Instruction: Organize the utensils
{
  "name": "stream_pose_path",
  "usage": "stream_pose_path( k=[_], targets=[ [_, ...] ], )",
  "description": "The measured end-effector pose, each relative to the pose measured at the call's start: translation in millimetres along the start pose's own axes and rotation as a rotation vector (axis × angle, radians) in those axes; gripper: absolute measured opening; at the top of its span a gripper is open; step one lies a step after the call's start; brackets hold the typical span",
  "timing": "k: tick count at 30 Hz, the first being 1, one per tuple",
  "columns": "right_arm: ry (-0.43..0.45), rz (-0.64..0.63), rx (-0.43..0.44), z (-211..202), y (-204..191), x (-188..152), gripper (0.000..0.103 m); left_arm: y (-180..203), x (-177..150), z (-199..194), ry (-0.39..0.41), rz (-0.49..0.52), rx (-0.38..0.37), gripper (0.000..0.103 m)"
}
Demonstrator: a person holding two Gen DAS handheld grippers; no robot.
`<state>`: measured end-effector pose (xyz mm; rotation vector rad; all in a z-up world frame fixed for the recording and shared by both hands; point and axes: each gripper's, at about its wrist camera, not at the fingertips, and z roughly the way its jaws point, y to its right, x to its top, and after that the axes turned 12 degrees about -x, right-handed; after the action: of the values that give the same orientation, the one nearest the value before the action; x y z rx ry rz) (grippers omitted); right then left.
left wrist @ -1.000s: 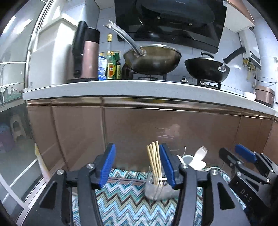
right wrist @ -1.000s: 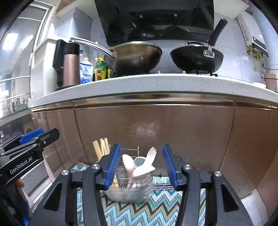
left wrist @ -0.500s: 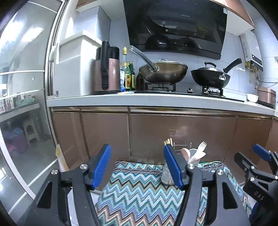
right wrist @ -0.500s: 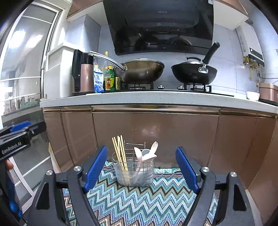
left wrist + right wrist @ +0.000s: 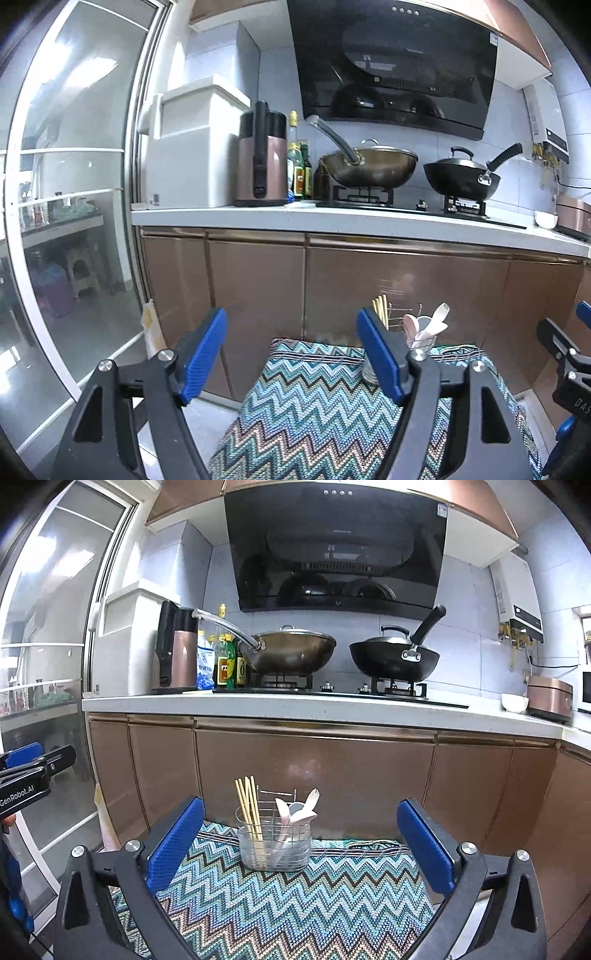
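A wire utensil holder [image 5: 274, 843] stands at the far end of a zigzag-patterned cloth [image 5: 280, 904]. Wooden chopsticks [image 5: 249, 805] fill its left side; pale spoons and a spork [image 5: 297, 810] fill its right. My right gripper [image 5: 301, 843] is back from the holder, its jaws opening wide with nothing between them. In the left wrist view the holder [image 5: 417, 338] shows partly behind the right finger. My left gripper [image 5: 291, 360] is also opening and holds nothing. The right gripper's fingers [image 5: 561, 354] show at that view's right edge.
Brown cabinet fronts [image 5: 314, 775] rise right behind the cloth, under a white counter [image 5: 295, 701]. On it stand a wok [image 5: 291, 651], a black pan [image 5: 393, 659], bottles [image 5: 225, 661] and a kettle [image 5: 177, 650]. A glass sliding door [image 5: 66, 221] is at left.
Both grippers have drawn back and up from the utensil holder and opened wider. The holder now looks smaller and farther away, standing free on the cloth.
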<state>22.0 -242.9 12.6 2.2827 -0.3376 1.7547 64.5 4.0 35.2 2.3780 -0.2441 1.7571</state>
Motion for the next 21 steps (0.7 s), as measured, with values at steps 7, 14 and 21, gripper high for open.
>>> stream_pose_path(
  k=[7,14,21],
  targets=[
    [-0.009,0.008,-0.029,-16,4,-2,0.103,8,-4,-22,0.016,0.047,0.004,0.080],
    [-0.017,-0.007,-0.027,-22,5,-10,0.103,12,-12,-25,0.004,0.058,0.026,0.081],
    [-0.009,0.008,-0.023,-28,8,-12,0.103,11,-13,-26,0.011,0.045,0.070,0.082]
  ],
)
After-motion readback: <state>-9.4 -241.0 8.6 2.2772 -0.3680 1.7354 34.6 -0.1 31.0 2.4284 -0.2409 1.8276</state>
